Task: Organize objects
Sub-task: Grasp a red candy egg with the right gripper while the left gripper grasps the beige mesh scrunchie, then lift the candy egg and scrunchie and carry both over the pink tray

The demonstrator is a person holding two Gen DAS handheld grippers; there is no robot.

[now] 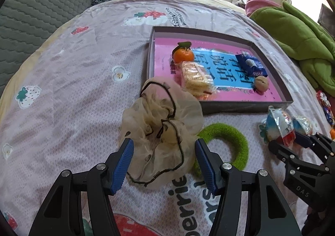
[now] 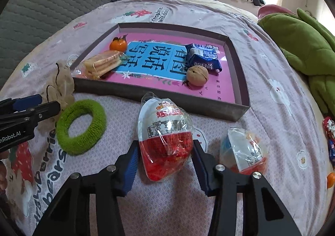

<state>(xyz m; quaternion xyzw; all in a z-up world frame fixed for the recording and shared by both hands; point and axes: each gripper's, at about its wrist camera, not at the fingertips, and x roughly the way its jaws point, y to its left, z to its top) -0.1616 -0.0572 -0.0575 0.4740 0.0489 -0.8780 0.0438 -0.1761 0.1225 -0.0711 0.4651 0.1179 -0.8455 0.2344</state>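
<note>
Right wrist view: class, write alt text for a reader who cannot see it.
The right gripper has its fingers either side of a wrapped egg-shaped sweet lying on a strawberry-print bedsheet. Beyond it a shallow box holds an orange, crackers, a blue packet and a walnut. A green hair band lies to the left.

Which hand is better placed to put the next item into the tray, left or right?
Right, probably. The right claw already brackets the red-and-white wrapped egg, just before the tray. The left claw stands wide open around the beige scrunchie.
</note>
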